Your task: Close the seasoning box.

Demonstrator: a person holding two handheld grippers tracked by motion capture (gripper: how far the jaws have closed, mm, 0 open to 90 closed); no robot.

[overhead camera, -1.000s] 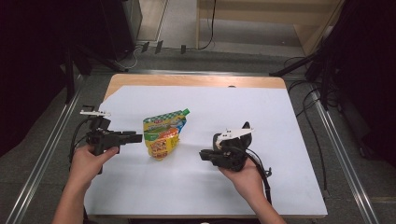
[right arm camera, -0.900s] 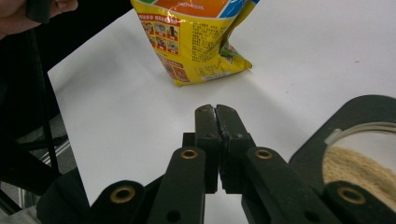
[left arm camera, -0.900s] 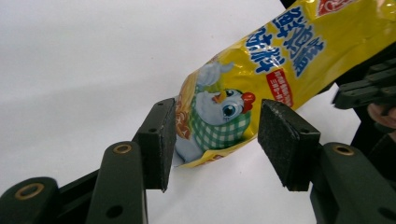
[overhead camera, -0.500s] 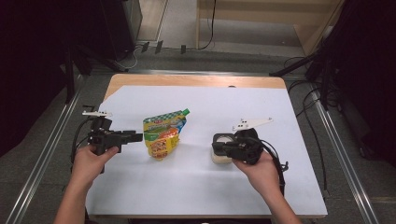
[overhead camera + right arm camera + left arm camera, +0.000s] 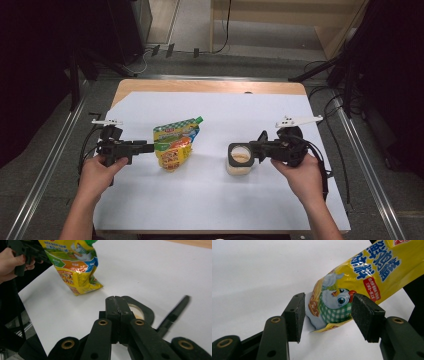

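A yellow and green snack pouch (image 5: 172, 145) lies left of centre on the white sheet (image 5: 200, 200). My left gripper (image 5: 149, 147) reaches it from the left, and its pads press on the pouch's (image 5: 362, 270) bottom corner from both sides (image 5: 327, 315). Right of centre is a small white cup (image 5: 238, 169) with beige contents and a black ring (image 5: 240, 152) round its mouth. My right gripper (image 5: 256, 150) points left at it, jaws shut (image 5: 115, 301) on the near edge of the ring (image 5: 143, 311). A thin black handle (image 5: 175, 312) sticks out beside it. Whether the cup rests on the sheet I cannot tell.
The sheet covers a wooden table whose bare edge (image 5: 210, 86) shows at the back. Metal rails (image 5: 45, 185) run along both sides, with cables on the floor (image 5: 330, 105) at the right. The other hand (image 5: 11, 262) appears far off in the right gripper view.
My right hand has swung round to the right and risen. The gripper now points left at the cup, and the cup went from tilted to mouth-up. The left gripper and pouch kept still.
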